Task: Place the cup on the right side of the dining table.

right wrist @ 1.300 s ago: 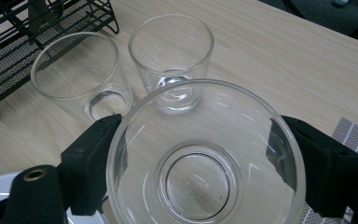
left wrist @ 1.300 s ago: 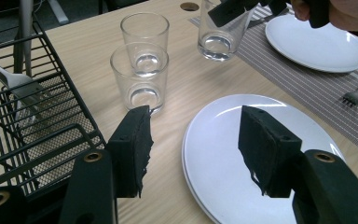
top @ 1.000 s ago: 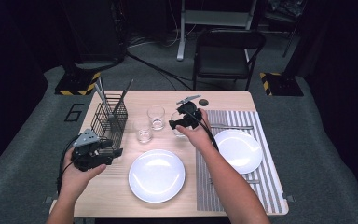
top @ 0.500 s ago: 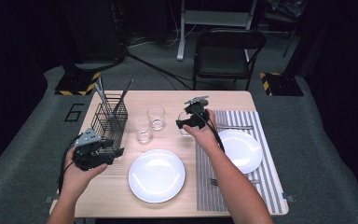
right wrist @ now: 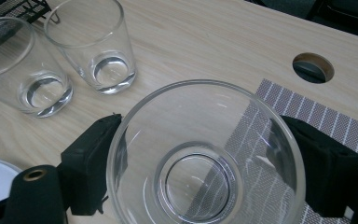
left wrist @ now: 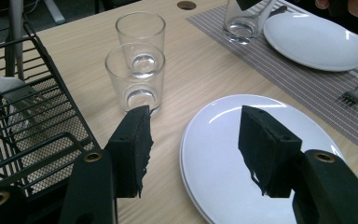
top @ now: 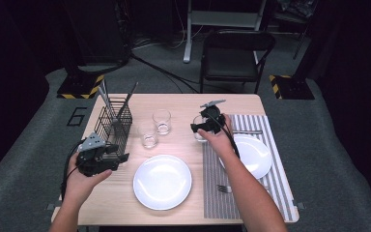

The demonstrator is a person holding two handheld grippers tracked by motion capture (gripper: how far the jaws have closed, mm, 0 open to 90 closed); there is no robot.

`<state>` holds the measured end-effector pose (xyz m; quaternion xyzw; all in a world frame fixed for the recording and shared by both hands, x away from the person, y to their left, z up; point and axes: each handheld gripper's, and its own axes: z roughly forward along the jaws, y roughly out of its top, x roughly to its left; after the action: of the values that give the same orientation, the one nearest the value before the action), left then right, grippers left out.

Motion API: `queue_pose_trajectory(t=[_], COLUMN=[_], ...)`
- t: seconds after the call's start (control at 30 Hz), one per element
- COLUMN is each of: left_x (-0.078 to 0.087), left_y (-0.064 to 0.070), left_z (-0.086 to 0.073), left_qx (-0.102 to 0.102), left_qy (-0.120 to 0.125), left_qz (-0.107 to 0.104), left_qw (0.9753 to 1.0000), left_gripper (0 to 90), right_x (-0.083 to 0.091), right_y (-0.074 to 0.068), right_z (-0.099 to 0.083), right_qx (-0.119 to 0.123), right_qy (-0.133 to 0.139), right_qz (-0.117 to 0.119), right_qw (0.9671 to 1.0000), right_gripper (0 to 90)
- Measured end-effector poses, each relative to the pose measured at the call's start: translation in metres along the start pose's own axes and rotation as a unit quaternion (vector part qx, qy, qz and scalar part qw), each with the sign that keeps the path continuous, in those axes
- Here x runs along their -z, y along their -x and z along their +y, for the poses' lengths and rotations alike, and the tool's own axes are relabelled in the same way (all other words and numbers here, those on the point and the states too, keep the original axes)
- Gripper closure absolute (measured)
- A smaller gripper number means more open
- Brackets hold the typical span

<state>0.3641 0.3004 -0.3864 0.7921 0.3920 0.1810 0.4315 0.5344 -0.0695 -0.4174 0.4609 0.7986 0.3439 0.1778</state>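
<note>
While your right gripper [right wrist: 200, 182] clamps the glass tumbler [right wrist: 205, 158] over the striped placemat's [top: 251, 193] left edge and your left gripper [left wrist: 191, 154] idles open, slackened pressure risks slippage.

Clear empty glass [right wrist: 205, 158] upright, straddling the striped placemat's [right wrist: 307, 126] left edge

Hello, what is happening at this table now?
A person is setting a table. The right hand-held gripper has its jaws around a glass at the edge of the striped placemat. The left hand-held gripper is open, above a white plate beside the wire rack. Two more glasses stand between.
</note>
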Motion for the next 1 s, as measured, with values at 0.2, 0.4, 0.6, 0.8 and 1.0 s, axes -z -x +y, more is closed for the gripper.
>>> queue_pose_trajectory(t=[0.2,0.4,0.6,0.8,1.0], left_x=[-0.001,-0.002,-0.003,-0.003,-0.003], left_y=[0.000,0.001,0.001,0.001,0.001], left_z=[0.000,0.000,0.000,-0.001,-0.001], left_qx=[-0.002,0.000,-0.001,-0.001,-0.002], left_qy=[-0.001,-0.002,-0.002,0.001,-0.003], left_qz=[-0.001,-0.002,-0.001,0.000,-0.001], left_qw=[1.0000,1.0000,1.0000,1.0000,1.0000], left_gripper=[44.0,44.0,44.0,44.0,44.0], right_x=[0.002,0.004,0.004,0.004,0.002], right_y=[0.010,0.017,0.023,0.026,0.029], right_z=[-0.005,-0.010,-0.014,-0.016,-0.018], right_qx=[-0.007,-0.016,-0.019,-0.023,-0.026], right_qy=[-0.002,-0.003,-0.003,-0.003,-0.006], right_qz=[-0.006,-0.012,-0.018,-0.023,-0.026], right_qw=[1.0000,0.9998,0.9997,0.9995,0.9993], right_gripper=[17.2,17.1,17.1,17.1,17.2])
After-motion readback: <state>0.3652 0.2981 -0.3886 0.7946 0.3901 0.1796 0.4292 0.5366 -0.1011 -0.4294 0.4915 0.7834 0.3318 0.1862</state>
